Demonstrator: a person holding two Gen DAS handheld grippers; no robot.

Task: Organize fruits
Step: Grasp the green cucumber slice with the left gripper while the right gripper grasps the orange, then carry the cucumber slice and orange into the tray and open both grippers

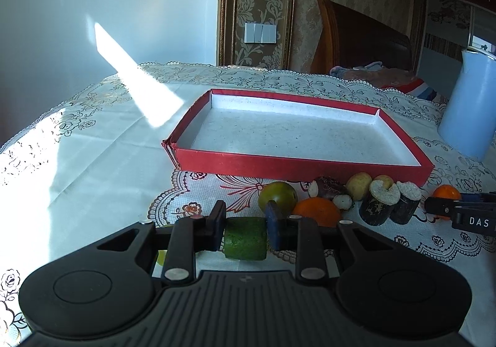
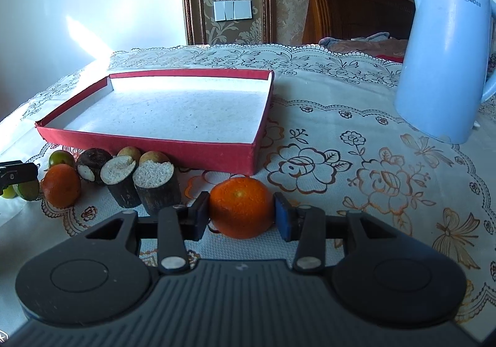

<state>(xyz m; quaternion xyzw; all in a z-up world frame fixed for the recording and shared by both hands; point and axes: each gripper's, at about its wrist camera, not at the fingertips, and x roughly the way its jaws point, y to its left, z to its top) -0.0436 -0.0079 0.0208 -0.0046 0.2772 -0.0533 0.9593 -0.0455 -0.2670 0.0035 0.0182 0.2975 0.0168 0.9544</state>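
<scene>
Showing kettle (image 2: 446,49) logo, only right view

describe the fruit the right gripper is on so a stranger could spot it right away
Find the red tray on the lace tablecloth; the fruits line up before its near wall. At the row's end nearest the blue kettle, between the right gripper pads, sits an orange, apart from the others.
</scene>
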